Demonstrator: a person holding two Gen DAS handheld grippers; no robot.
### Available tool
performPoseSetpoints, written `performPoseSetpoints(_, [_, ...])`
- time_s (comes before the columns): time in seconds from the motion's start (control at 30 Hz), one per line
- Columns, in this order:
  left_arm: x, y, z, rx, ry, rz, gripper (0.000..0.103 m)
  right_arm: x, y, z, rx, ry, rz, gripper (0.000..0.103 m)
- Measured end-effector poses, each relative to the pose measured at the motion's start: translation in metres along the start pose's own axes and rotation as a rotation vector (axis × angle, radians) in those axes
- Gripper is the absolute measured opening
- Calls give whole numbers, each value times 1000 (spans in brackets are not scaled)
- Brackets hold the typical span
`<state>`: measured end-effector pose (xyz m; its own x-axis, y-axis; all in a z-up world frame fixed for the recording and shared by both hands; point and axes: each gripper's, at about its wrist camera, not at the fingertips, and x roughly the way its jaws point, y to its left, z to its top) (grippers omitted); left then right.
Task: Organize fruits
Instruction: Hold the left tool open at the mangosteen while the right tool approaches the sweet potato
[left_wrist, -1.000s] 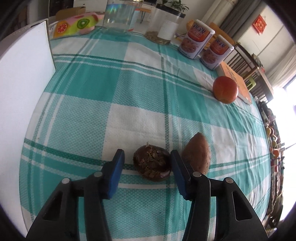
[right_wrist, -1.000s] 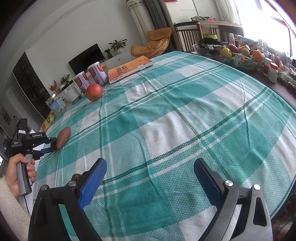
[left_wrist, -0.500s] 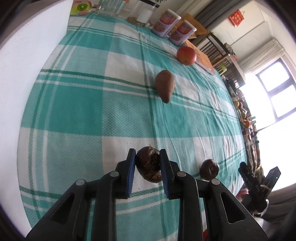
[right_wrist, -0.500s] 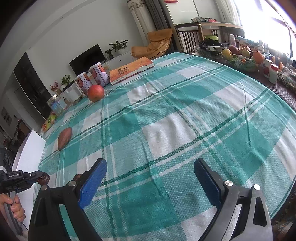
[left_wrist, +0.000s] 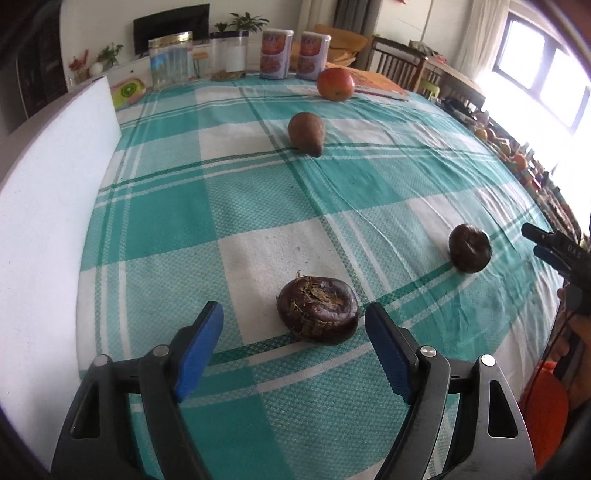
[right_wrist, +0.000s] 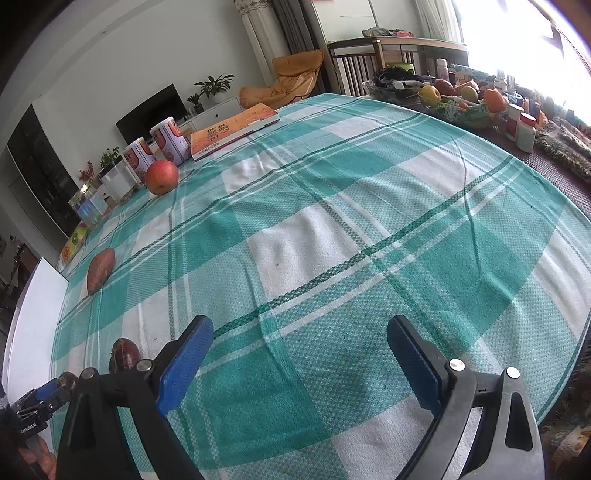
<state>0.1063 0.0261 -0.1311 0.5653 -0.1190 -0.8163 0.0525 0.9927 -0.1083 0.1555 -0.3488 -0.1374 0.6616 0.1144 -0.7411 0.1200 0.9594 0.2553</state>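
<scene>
A dark flat water chestnut (left_wrist: 317, 309) lies on the checked cloth just ahead of my open left gripper (left_wrist: 293, 345), free between its blue pads. A second dark chestnut (left_wrist: 470, 248) lies to its right, near the right gripper's tip (left_wrist: 554, 245). A brown sweet potato (left_wrist: 306, 133) and a red apple (left_wrist: 335, 84) lie farther back. In the right wrist view my right gripper (right_wrist: 299, 354) is open and empty over the cloth; a chestnut (right_wrist: 123, 354), the sweet potato (right_wrist: 100, 270) and the apple (right_wrist: 161, 176) are at left.
A white board (left_wrist: 55, 192) stands along the table's left edge. Two cans (left_wrist: 291, 53), a clear jar (left_wrist: 170, 59) and an orange book (right_wrist: 232, 129) line the far side. A fruit bowl (right_wrist: 461, 101) and bottles stand at the far right.
My left gripper carried the chestnut from beside the sweet potato to the near part of the table, set it down and opened. The right gripper has stayed still.
</scene>
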Motion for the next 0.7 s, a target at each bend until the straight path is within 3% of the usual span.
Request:
performPoseSetpoints(0.13, [10, 0, -2, 2, -22, 49, 83, 4, -3, -2, 7, 12, -16, 95])
performPoseSetpoints(0.23, [12, 0, -7, 46, -52, 87, 90, 4, -4, -3, 7, 17, -25, 95])
performPoseSetpoints(0.7, [15, 0, -6, 36, -46, 99, 96, 26, 20, -1, -136, 70, -189, 103])
